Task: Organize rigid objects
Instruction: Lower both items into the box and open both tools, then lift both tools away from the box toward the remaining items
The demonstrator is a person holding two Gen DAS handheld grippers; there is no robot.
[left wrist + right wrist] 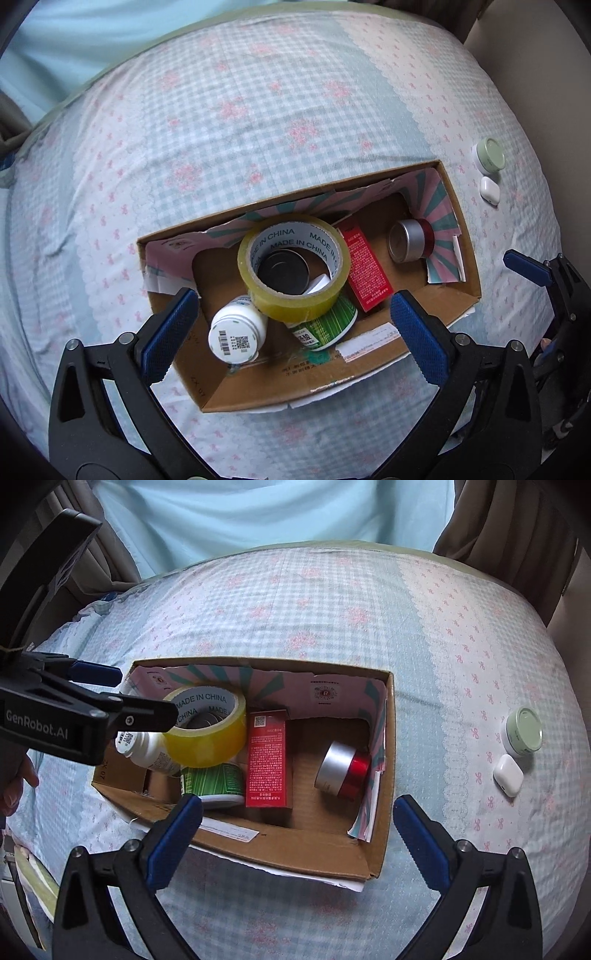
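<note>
An open cardboard box (458, 229) (384, 760) lies on the bed. It holds a yellow tape roll (295, 295) (207, 742), a white bottle (236, 332) (147, 749), a green can (328, 325) (214, 779), a red carton (365, 266) (267, 760) and a silver-red tin (410, 240) (341, 771). A green jar (489, 155) (522, 736) and a white earbud case (489, 189) (509, 775) lie on the sheet right of the box. My left gripper (291, 332) is open and empty above the box's left half. My right gripper (297, 830) is open and empty over the box's near wall.
The bed is covered by a blue checked sheet with pink flowers (258, 110) (332, 609). A light blue pillow or wall (258, 513) and brown curtains (480, 520) lie behind it. The left gripper's body (74, 716) shows over the box's left end in the right wrist view.
</note>
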